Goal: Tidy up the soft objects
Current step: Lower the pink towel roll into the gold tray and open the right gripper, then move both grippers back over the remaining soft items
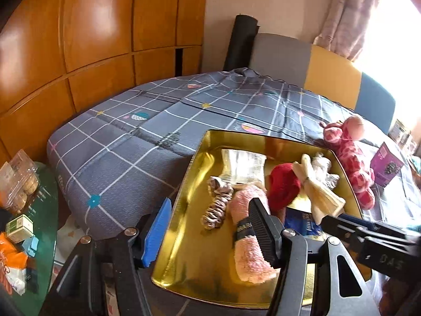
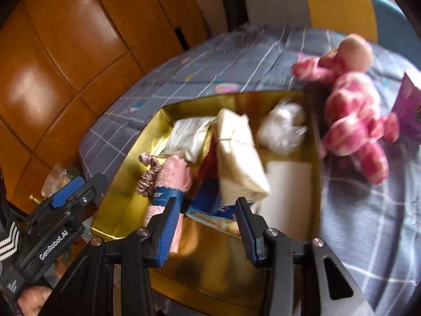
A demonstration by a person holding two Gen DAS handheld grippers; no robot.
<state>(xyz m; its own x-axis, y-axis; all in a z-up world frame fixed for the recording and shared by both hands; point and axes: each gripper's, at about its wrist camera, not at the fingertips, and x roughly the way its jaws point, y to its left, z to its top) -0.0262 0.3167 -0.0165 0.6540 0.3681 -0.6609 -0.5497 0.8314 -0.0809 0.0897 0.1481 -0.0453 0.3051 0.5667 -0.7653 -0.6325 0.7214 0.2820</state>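
1. Left wrist view: the gold tray (image 1: 189, 184) sits on the grey checked bedspread (image 1: 118, 152). The left gripper (image 1: 210, 226) straddles the tray's near-left wall, one blue pad outside and one dark pad inside; whether the pads press the wall I cannot tell.
2. Right wrist view: the right gripper (image 2: 208, 226) hangs over the tray's near end, jaws spread with nothing between them.
3. Already in the tray: a rolled pink towel (image 1: 250, 242), a satin scrunchie (image 1: 217, 202), a red soft item (image 1: 282, 187), a cream cloth bundle (image 1: 319, 192), a white wrapped item (image 2: 282, 126), a clear packet (image 1: 243, 166) and a blue printed pack (image 2: 210, 205).
4. Left to do, by my judgement: the pink plush giraffe (image 2: 352, 105) lies on the bedspread, touching the tray's far-right outer wall. A purple box (image 1: 386, 164) stands near it.
5. Writing: "GenRobot.AI" on the left gripper's body, seen from the right wrist. The towel's dark band carries lettering too blurred to read.
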